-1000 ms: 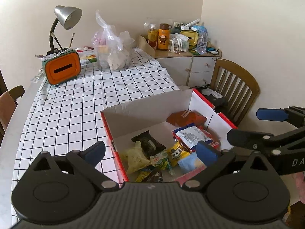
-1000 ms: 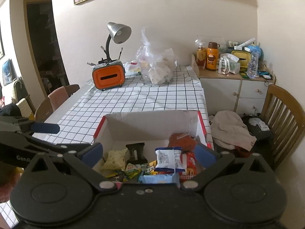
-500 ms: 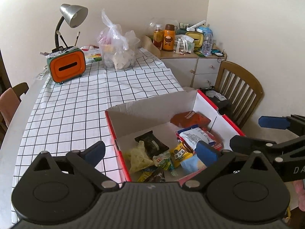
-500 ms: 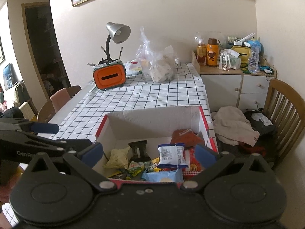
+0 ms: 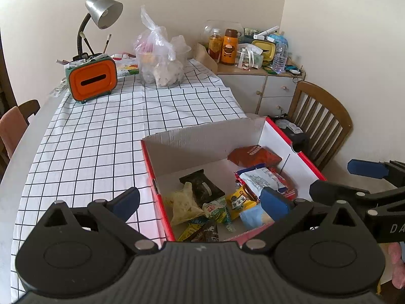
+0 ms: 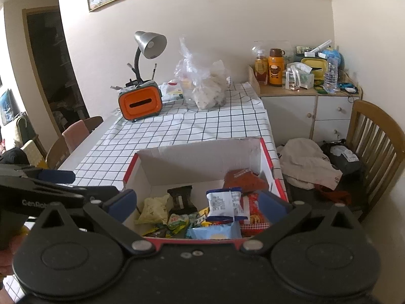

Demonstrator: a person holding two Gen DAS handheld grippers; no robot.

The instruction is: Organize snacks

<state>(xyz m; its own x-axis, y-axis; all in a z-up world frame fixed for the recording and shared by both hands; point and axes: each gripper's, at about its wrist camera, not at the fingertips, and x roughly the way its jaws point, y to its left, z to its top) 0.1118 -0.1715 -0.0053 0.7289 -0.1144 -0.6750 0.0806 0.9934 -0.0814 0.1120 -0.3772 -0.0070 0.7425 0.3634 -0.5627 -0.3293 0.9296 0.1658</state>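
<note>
My left black gripper with blue tips (image 5: 200,200) was wide apart and held nothing. My right black gripper with blue tips (image 6: 197,202) was wide too, also bare. Between them, low in the frame, sat the red-and-white cardboard box (image 5: 202,139) full of bright snack packets (image 5: 222,202). Farther back, upper left, stood the orange plastic tissue box (image 5: 92,79).

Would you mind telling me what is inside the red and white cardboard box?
The box holds loose snack packets: an orange-red bag, a black wrapper, a pale yellow packet, a white and blue packet. Whatever lies beneath the pile is covered.
</note>
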